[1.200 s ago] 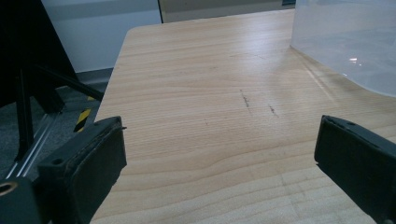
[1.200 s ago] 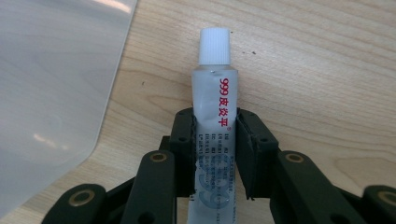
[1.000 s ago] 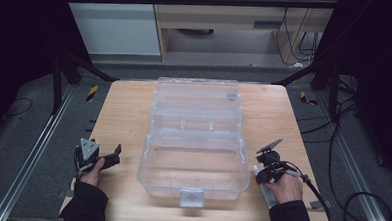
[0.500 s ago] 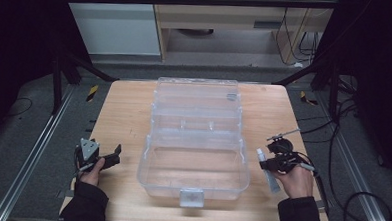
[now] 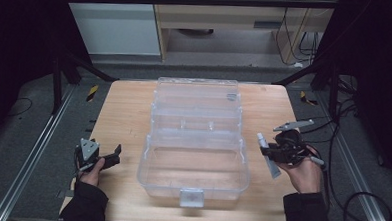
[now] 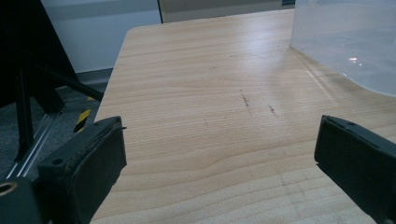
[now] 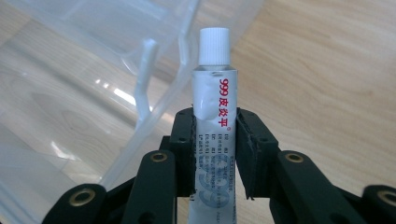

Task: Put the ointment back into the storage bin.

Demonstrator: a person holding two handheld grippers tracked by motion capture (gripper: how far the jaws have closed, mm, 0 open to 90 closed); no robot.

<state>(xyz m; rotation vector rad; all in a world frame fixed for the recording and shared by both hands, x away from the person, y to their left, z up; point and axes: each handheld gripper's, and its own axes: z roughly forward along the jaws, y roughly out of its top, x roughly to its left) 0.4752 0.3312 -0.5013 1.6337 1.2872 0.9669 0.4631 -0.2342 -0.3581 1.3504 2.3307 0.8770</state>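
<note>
The right gripper (image 7: 215,154) pinches a white ointment tube (image 7: 212,116) at its middle, cap forward, just beside the open clear plastic box (image 5: 195,140), probably to put it inside. The left gripper (image 6: 219,158) rests with spread, empty jaws on the wooden table (image 6: 210,93). The tube's crimped end is cut off.

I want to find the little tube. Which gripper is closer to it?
Right. The right gripper is clamped on the tube; the left gripper rests across the clear box.
</note>
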